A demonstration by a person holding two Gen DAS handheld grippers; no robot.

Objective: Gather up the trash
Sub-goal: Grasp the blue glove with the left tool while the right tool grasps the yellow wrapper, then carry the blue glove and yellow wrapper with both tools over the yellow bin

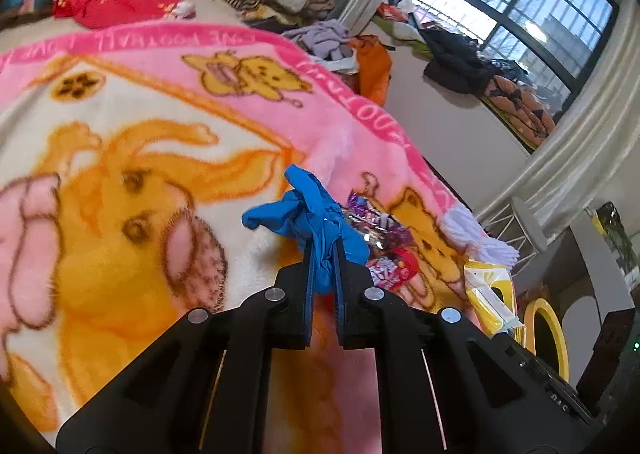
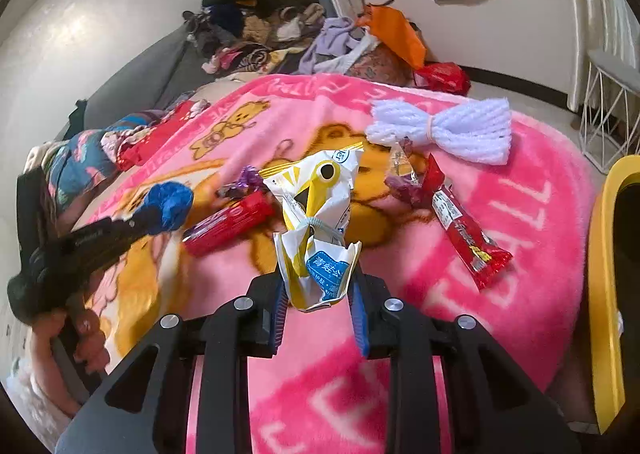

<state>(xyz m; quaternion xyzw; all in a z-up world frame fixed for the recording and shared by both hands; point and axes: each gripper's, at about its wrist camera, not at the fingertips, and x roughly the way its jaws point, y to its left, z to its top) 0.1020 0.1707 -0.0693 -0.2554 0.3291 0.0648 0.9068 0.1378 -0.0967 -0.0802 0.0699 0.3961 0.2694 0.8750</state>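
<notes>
Trash: I see red wrappers (image 2: 468, 232) lying on the pink blanket (image 2: 520, 214).
Left claw (image 1: 324, 254): mine, clamped on a blue glove (image 1: 308, 214).
Right claw (image 2: 320, 286): pinching a yellow-white packet (image 2: 316, 214).

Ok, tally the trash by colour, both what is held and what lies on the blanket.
Blue glove: 1
Yellow-and-white packet: 1
Red wrappers: 2
Purple wrappers: 2
Total: 6
</notes>
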